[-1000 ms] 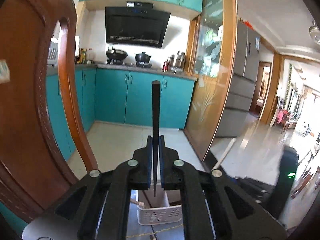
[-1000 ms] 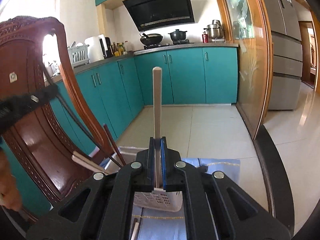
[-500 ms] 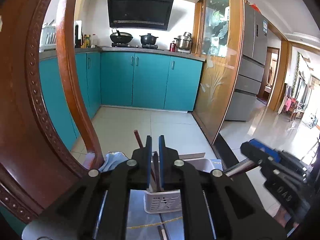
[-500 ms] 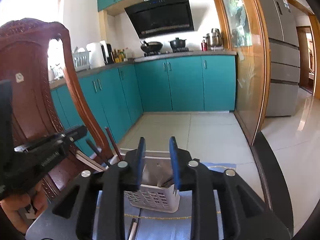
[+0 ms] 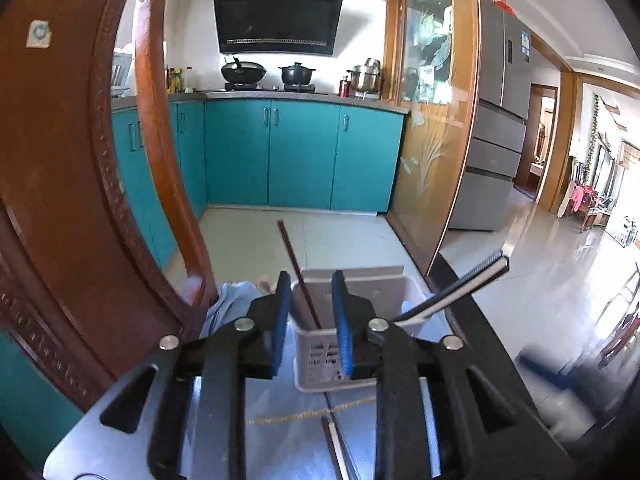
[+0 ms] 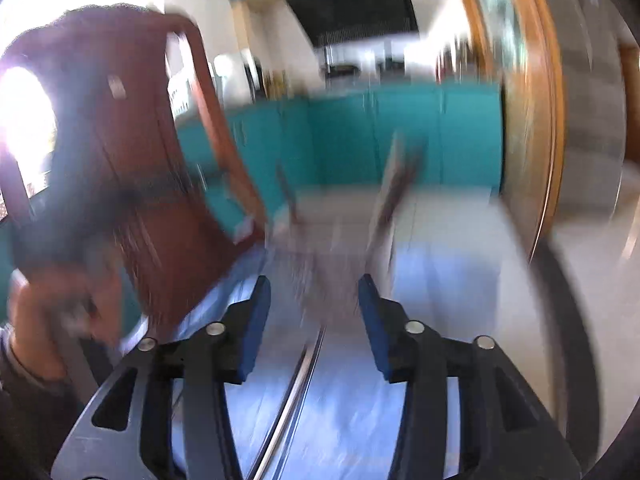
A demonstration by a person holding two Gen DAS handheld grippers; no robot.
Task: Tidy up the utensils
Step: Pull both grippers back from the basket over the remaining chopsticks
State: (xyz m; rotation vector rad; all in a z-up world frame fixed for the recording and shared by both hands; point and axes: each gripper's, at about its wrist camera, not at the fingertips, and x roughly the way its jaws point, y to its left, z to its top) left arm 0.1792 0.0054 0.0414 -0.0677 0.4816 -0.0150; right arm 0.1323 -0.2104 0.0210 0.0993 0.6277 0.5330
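Observation:
A white slotted utensil basket (image 5: 320,356) stands on the blue cloth on the table. A dark brown chopstick (image 5: 298,276) stands in it, and a dark and a pale chopstick (image 5: 460,288) lean out to the right. My left gripper (image 5: 308,320) is open and empty, just in front of the basket. More chopsticks (image 5: 334,440) lie on the cloth below it. The right wrist view is blurred: my right gripper (image 6: 314,320) is open and empty, back from the blurred basket (image 6: 332,236), above chopsticks lying on the cloth (image 6: 296,392).
A carved wooden chair back (image 5: 80,184) stands close on the left, and shows in the right wrist view (image 6: 132,152). The dark table edge (image 5: 492,344) runs along the right. Teal kitchen cabinets (image 5: 296,156) lie beyond.
Both grippers let their chopsticks drop into the basket and opened wider. The right gripper is moving fast, back and down from the basket; the left has pulled back slightly.

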